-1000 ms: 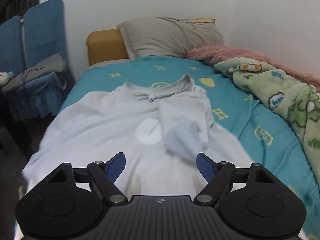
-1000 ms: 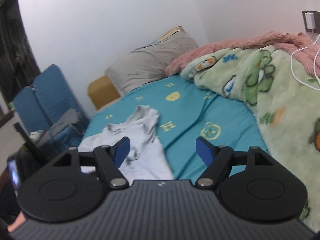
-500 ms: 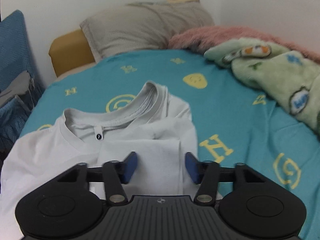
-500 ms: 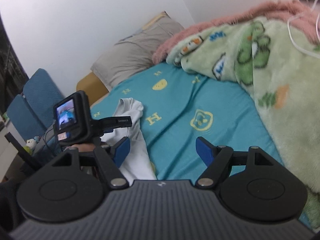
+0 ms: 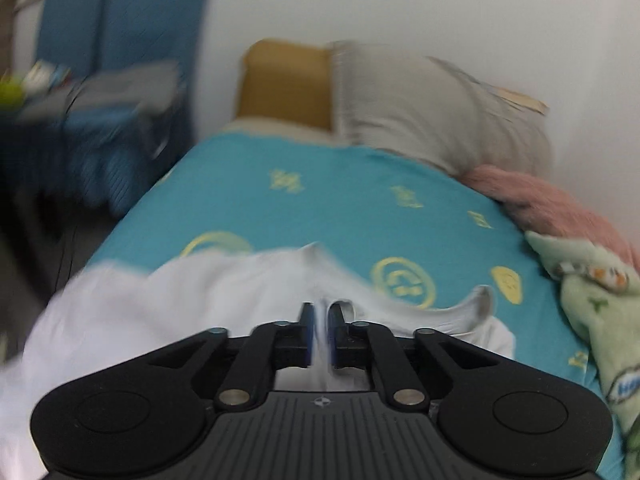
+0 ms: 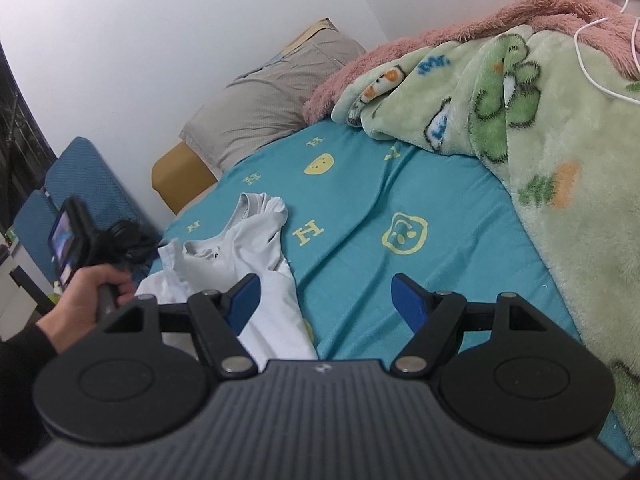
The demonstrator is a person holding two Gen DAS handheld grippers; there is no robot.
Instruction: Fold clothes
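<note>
My left claw pinches white shirt fabric at six o'clock on the bed, jaws easing apart; right claw spread, empty. Mid-fold: next, carry it across.

One white T-shirt; one grey pillow; two blankets: green, pink.

The T-shirt is plain white. The bed sheet is teal with yellow letters and smiley faces. The blanket is pale green with cartoon frogs. The pillow is grey-beige, the fluffy throw pink, the chair blue.
</note>
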